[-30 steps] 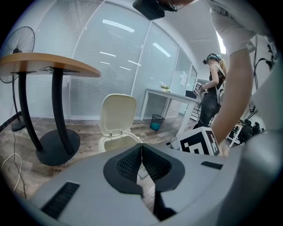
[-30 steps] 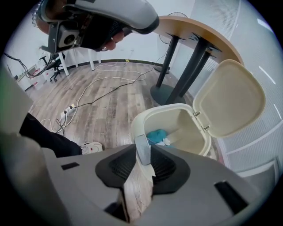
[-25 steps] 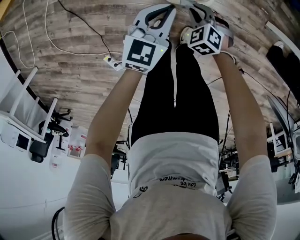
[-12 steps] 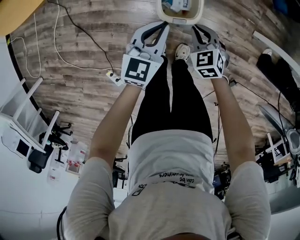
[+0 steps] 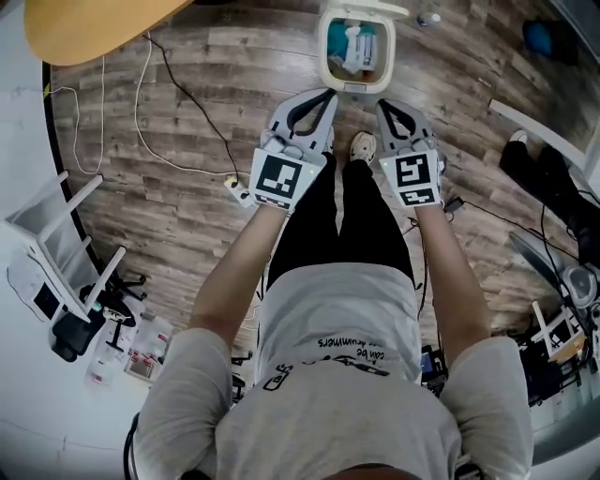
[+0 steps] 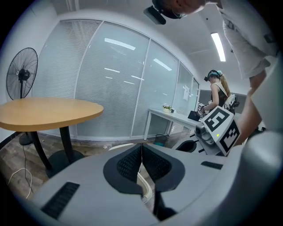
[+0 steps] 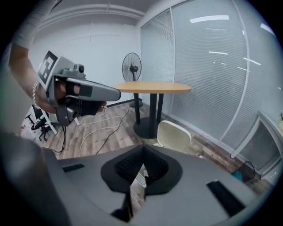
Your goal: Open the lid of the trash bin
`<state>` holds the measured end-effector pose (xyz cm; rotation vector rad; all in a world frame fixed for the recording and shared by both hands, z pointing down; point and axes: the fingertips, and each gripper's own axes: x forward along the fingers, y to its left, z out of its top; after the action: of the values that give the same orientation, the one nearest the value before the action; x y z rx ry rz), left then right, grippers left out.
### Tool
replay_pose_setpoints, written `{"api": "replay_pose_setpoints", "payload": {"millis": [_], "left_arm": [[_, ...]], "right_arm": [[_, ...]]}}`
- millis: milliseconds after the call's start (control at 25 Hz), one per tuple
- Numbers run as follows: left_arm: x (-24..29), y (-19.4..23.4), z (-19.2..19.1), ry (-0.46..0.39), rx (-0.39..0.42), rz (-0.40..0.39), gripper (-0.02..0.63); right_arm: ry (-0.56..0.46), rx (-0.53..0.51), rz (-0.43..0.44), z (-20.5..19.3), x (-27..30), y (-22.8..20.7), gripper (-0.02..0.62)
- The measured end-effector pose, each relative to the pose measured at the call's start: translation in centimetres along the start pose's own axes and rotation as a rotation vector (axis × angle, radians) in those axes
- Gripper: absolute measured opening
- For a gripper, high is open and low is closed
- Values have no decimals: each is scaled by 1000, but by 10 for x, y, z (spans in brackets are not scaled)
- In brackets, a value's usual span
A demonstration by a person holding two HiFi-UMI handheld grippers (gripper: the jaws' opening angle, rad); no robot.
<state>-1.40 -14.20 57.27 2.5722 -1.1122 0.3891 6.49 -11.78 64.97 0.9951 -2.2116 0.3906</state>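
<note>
The cream trash bin stands on the wood floor at the top of the head view, with its lid raised and rubbish showing inside. My left gripper and right gripper hover side by side just short of the bin, touching nothing. In the left gripper view the pads meet with nothing between them. The right gripper's jaws have just been closing and now meet empty in the right gripper view, where the upright lid shows just beyond them.
A round wooden table stands at the far left, with white cables and a power strip on the floor. My shoe is under the grippers. A standing fan and another person are farther off.
Both grippers have drawn back from the top edge toward the middle of the head view. The bin, cut off before, now shows whole with its lid up.
</note>
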Motion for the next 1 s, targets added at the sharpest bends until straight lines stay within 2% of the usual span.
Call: {"api": "replay_pose_setpoints", "payload": {"millis": [560,880,1000], "left_arm": [[-61,-29,112,-96,27,-5,20],[-94,-50,168,-159,10,1,20],[-106,-57,187,-183,15,1,20]], "right_arm": [[-240,84,-10,118,-105,-6,8],[-341,129,-49,158,-168,-10,8],[-376,113,-63,175,-191,-6,8]]}}
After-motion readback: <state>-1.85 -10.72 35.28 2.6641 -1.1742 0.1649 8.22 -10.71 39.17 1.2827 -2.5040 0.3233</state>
